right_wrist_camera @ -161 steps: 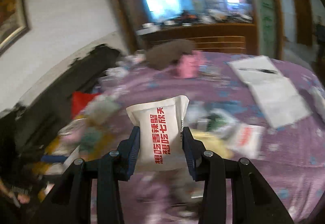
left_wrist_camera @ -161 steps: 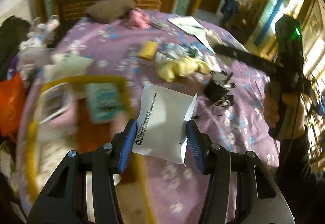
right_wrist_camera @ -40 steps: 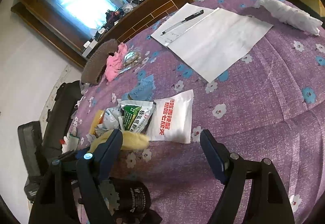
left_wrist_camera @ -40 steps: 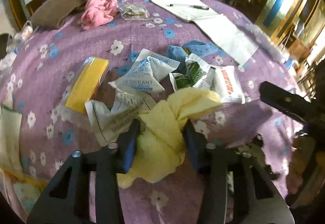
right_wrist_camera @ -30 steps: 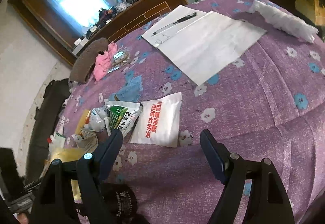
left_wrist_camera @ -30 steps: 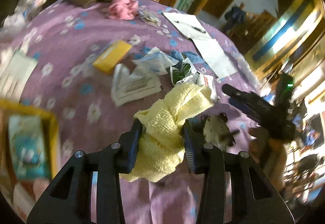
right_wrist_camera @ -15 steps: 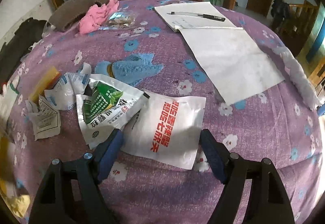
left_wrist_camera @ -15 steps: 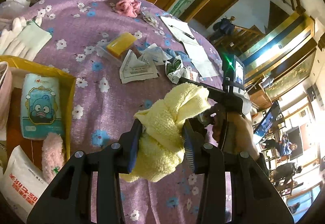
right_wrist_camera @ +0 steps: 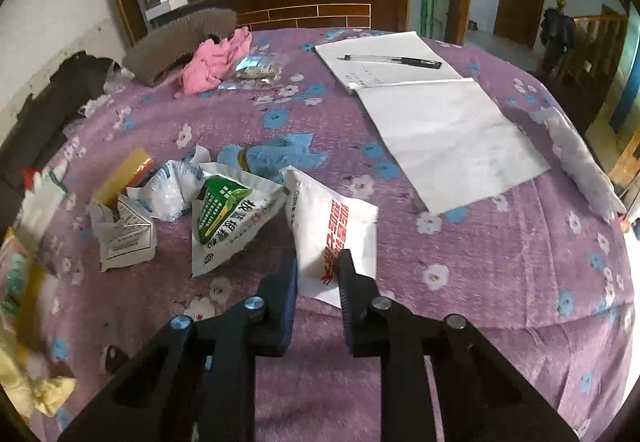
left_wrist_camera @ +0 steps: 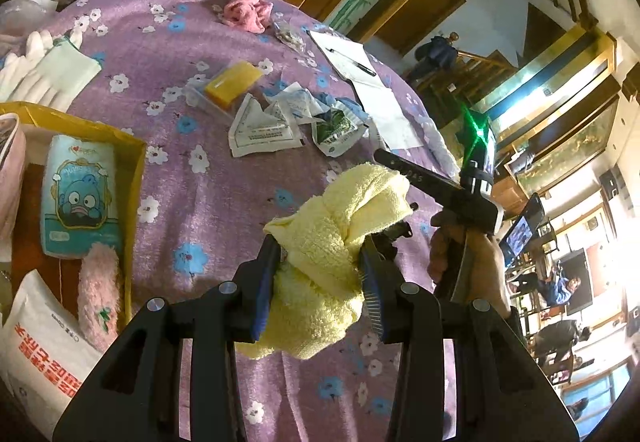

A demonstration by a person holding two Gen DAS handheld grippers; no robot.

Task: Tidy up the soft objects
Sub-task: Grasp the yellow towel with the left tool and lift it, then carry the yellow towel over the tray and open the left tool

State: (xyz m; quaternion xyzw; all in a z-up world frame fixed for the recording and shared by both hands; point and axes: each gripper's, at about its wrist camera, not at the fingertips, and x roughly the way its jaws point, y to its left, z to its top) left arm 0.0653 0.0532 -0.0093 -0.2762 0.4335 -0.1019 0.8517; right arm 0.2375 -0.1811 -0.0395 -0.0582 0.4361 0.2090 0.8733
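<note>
My left gripper (left_wrist_camera: 320, 246) is shut on a crumpled yellow towel (left_wrist_camera: 340, 217), held above the purple flowered cloth just right of the yellow box (left_wrist_camera: 136, 169). The box holds a blue cartoon pack (left_wrist_camera: 80, 197), a pink fluffy piece (left_wrist_camera: 100, 294) and a white pouch with red print (left_wrist_camera: 40, 338). My right gripper (right_wrist_camera: 318, 266) is closing its jaws on a white packet with red lettering (right_wrist_camera: 332, 217). The packet's near end is pinched between the pads and the rest buckles upward. The yellow towel (right_wrist_camera: 24, 382) shows at the lower left of the right wrist view.
Left of the pinched packet lie a green packet (right_wrist_camera: 224, 217), white desiccant sachets (right_wrist_camera: 124, 234), a yellow block (right_wrist_camera: 120, 173) and a blue cloth (right_wrist_camera: 280, 153). Farther back are a pink cloth (right_wrist_camera: 212, 61), a brown plush piece (right_wrist_camera: 180, 37) and a notebook with a pen (right_wrist_camera: 400, 69). White gloves (left_wrist_camera: 40, 69) lie beside the box.
The right jaws have come from wide apart to pinching the white packet, which has folded up off the cloth. The left gripper keeps the towel and has barely shifted.
</note>
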